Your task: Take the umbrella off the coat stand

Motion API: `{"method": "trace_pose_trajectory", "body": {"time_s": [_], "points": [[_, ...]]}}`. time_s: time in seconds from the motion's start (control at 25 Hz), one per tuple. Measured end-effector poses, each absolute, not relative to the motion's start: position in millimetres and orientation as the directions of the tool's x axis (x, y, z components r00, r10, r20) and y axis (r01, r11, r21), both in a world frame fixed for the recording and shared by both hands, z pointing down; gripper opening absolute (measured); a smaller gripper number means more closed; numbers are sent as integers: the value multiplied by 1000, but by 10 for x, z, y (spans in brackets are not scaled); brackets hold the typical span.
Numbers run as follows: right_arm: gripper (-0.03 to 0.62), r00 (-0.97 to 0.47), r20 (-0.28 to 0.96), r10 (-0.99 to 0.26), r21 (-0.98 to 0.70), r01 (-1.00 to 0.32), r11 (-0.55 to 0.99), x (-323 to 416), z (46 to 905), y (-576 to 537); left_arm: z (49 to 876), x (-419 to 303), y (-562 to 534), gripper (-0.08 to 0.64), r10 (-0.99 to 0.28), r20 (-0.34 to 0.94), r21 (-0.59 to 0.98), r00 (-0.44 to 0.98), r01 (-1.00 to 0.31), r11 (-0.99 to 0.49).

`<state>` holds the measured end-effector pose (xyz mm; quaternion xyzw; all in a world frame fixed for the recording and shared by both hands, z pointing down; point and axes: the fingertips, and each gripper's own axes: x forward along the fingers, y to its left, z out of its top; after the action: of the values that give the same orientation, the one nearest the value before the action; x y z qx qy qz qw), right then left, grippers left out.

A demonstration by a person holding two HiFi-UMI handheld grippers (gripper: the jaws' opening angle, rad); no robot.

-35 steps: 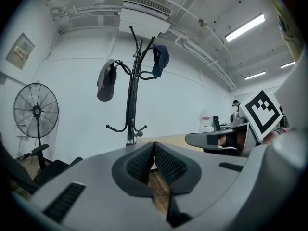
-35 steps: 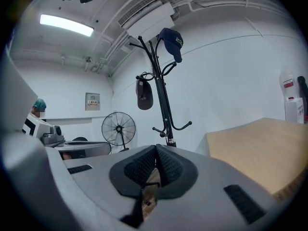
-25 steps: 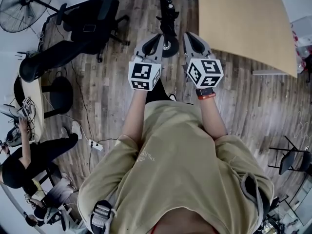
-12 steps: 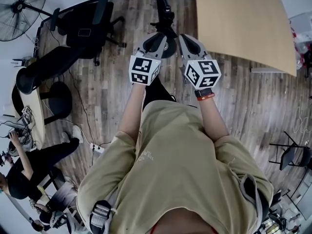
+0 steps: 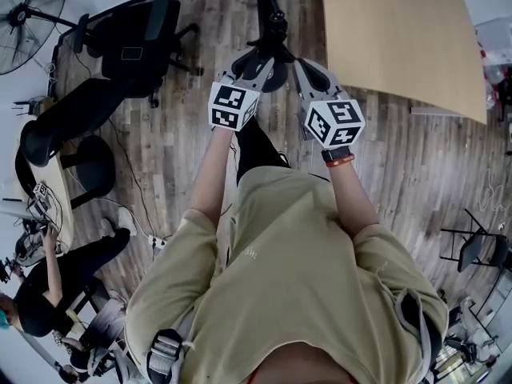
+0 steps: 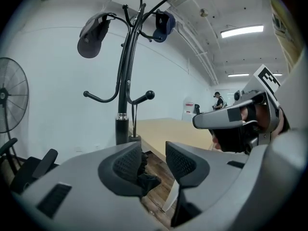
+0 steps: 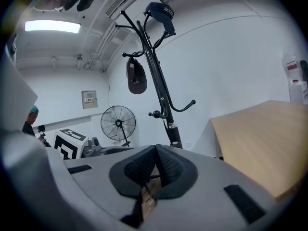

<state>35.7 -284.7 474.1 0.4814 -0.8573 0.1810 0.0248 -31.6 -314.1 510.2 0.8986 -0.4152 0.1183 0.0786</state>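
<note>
Left gripper view shows the left gripper [image 6: 154, 161] with its jaws apart, having just been opening; nothing is pressed between the pads, though a dark shape sits in the gap close against one pad, and what it is I cannot tell; beyond the jaws stands the coat stand [image 6: 126, 76]; the umbrella [image 6: 134, 138] hangs by a thin cord from a low hook of that stand, just beside its pole; the right gripper [image 7: 156, 163] is clenched, pads meeting, holding nothing, aimed toward the stand.
</note>
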Motion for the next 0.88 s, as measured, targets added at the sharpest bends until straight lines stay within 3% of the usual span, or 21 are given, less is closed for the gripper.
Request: {"method": "trace_pose_trajectory", "body": {"time_s": [0.88], "points": [[15,-505,225,-833,-315,-847,428,277,4886,-3238,5564,-382,-3817,247,-624,338,49,704,-675,-736]]}}
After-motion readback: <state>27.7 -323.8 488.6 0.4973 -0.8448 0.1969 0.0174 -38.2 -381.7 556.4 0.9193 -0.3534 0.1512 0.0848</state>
